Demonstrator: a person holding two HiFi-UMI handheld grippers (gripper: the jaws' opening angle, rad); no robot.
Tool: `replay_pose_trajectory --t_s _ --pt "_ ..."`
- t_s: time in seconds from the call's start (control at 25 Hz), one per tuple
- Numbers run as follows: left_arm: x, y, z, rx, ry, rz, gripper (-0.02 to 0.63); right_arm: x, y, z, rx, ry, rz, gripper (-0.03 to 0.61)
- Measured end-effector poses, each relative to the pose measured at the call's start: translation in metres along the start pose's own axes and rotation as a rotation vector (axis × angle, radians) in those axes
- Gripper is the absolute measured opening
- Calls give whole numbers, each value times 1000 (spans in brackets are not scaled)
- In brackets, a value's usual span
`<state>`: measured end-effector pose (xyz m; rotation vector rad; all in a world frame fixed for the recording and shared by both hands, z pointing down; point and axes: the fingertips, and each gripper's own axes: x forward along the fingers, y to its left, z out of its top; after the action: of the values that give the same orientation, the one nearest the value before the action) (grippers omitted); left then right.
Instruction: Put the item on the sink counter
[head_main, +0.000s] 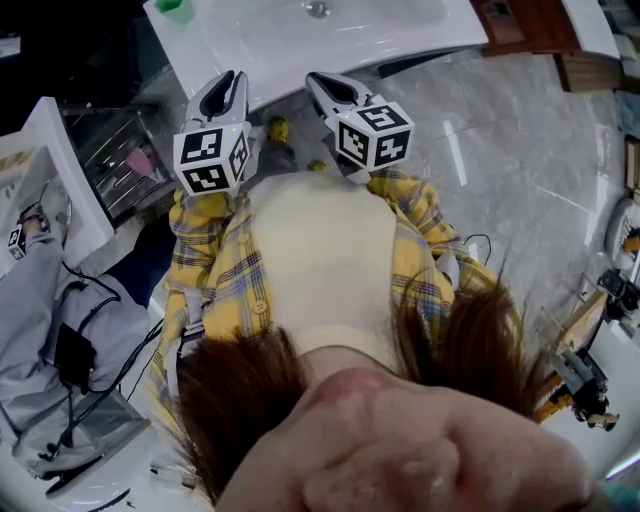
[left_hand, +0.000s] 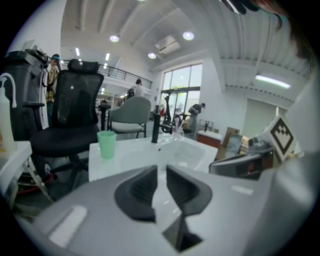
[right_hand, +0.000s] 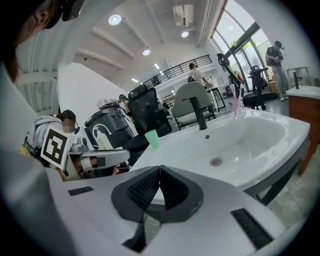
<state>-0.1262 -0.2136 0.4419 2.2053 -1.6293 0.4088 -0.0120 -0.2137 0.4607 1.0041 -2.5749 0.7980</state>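
Note:
A white sink counter (head_main: 250, 55) with its basin and drain (head_main: 317, 9) lies ahead of me, and a green cup (head_main: 176, 9) stands on its far left corner. My left gripper (head_main: 232, 82) and right gripper (head_main: 325, 85) hover side by side just short of the counter's near edge. In the left gripper view a narrow gap shows between the jaws of the left gripper (left_hand: 161, 170), with nothing in it; the green cup (left_hand: 106, 144) stands beyond. In the right gripper view the right gripper (right_hand: 160, 169) has its tips touching and holds nothing.
A black faucet (right_hand: 200, 114) and a clear tumbler (right_hand: 237, 106) stand at the basin's back. A black office chair (left_hand: 75, 115) stands left of the counter, and a wire rack (head_main: 115, 160) sits beside it. A person in grey (head_main: 40, 290) sits at the left.

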Motion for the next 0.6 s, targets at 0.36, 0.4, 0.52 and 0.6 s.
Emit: replay_pose_trajectory --t_s 0.36,0.4,0.52,0.6 --pt "-11 -10 -11 -27 39 25 26 -14 4 4 -43 -18 2 14" --pt "-12 -11 -11 -27 42 25 26 -15 5 4 -49 -21 0 14" --pt "-12 -15 -11 -18 49 22 28 -18 4 7 -58 -31 -3 14" --pt "-11 -17 -12 -11 55 21 26 -19 4 7 -56 -37 -3 13"
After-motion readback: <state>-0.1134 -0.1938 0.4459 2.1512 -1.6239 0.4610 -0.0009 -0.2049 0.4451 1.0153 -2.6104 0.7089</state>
